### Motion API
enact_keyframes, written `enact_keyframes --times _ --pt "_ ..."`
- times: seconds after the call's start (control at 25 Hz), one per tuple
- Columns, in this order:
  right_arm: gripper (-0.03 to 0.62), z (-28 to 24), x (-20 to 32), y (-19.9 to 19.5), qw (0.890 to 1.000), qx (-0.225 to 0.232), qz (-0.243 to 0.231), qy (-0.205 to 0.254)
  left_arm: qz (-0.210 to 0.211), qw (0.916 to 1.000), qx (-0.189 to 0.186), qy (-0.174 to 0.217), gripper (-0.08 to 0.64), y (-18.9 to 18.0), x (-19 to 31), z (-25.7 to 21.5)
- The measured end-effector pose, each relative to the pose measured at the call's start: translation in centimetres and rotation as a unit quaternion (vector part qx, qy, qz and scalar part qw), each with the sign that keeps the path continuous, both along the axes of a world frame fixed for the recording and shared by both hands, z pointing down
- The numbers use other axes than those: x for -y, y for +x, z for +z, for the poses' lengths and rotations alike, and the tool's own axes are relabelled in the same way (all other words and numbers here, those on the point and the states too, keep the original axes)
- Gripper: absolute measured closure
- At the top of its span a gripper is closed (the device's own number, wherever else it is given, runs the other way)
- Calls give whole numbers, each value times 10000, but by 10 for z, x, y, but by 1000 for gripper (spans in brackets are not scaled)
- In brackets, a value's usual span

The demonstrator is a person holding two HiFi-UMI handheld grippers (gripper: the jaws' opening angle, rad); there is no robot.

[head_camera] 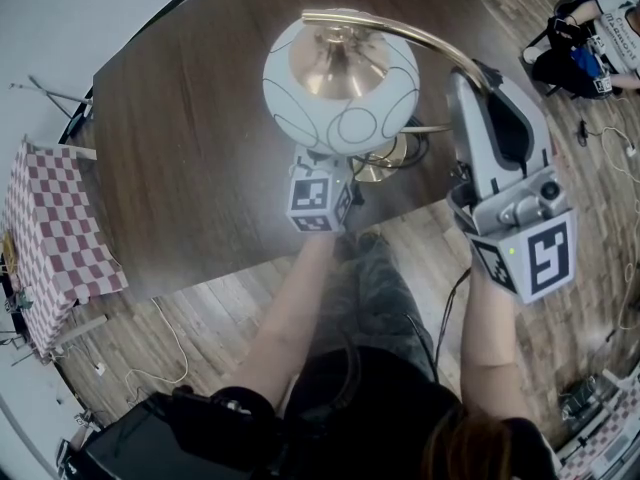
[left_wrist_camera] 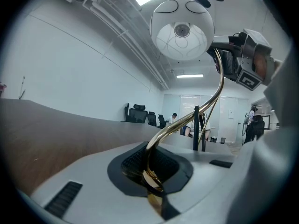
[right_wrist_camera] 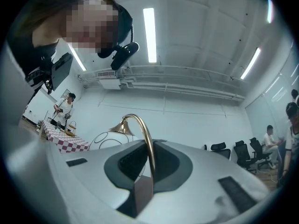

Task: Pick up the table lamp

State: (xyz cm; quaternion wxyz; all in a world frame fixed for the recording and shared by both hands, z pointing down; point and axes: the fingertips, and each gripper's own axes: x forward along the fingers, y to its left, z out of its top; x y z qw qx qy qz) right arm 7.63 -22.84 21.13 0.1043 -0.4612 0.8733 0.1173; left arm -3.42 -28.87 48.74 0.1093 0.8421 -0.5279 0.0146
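Observation:
The table lamp has a white globe shade point(head_camera: 340, 83) with thin dark line patterns, a brass cap and a curved brass arm point(head_camera: 420, 36). It stands over the near edge of the dark brown table point(head_camera: 180, 148), its brass base point(head_camera: 385, 158) partly hidden under the shade. My left gripper point(left_wrist_camera: 153, 183) is shut on the lower brass stem; in the head view only its marker cube point(head_camera: 320, 200) shows below the shade. My right gripper point(head_camera: 475, 76) is shut on the upper arm, which runs between its pads point(right_wrist_camera: 150, 171) toward the shade point(right_wrist_camera: 110, 141).
A small table with a red-checked cloth point(head_camera: 50, 238) stands at the left. A person sits on the wooden floor at the far right point(head_camera: 590, 38). Cables lie on the floor point(head_camera: 170, 338). Office chairs point(left_wrist_camera: 140, 113) stand beyond the table.

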Motion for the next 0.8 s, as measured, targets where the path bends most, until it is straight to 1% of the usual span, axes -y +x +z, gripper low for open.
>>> enact_keyframes --times 0.8 --pt "560 -9 -8 -1 9998 198 -54 84 80 9998 165 47 558 -2 -4 -10"
